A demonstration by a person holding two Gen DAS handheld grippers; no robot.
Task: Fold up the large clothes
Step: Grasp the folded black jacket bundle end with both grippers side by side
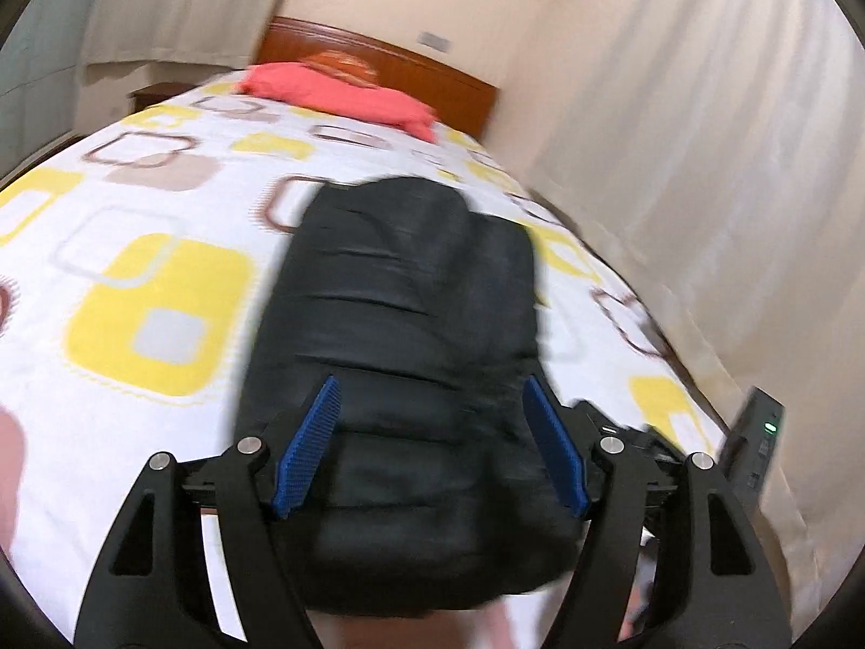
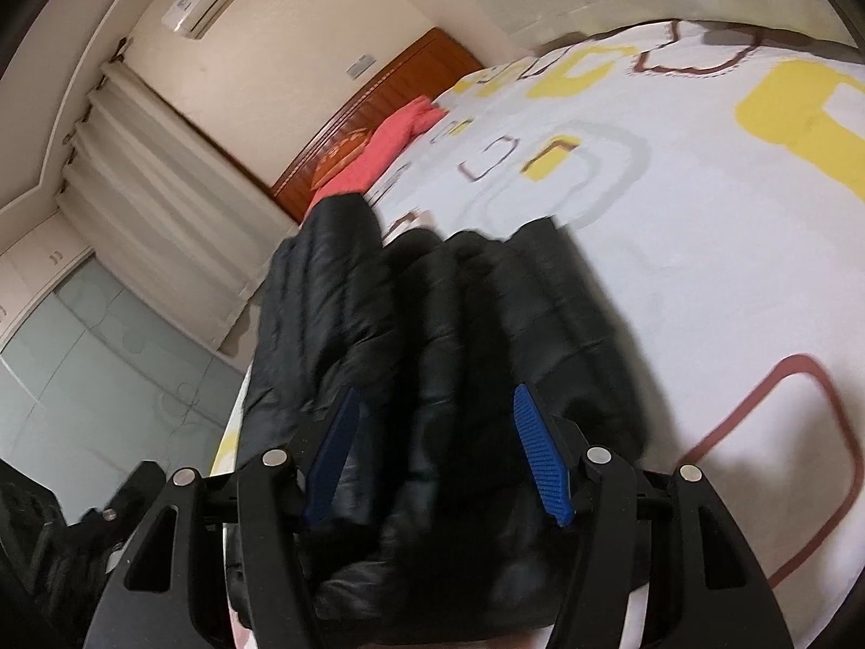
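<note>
Patterned bedding (image 1: 162, 270) carries the black puffer jacket (image 1: 411, 324), folded narrow at the bed's near edge. Both the left gripper (image 1: 430, 449) and right gripper (image 2: 435, 454) hover with fingers wide, holding nothing. Likely next: pinch the near hem and fold it toward the far end.

A bed (image 1: 135, 227) with a reddish wooden headboard (image 1: 432, 75) carries everything. Its white sheet (image 2: 676, 249) is printed with yellow, grey and brown rounded squares. A black quilted jacket (image 1: 411, 335) lies on the sheet near the bed's right edge, folded into a long narrow bundle. A coral-red cloth (image 1: 346, 94) lies crumpled at the far end, just before the headboard
</note>
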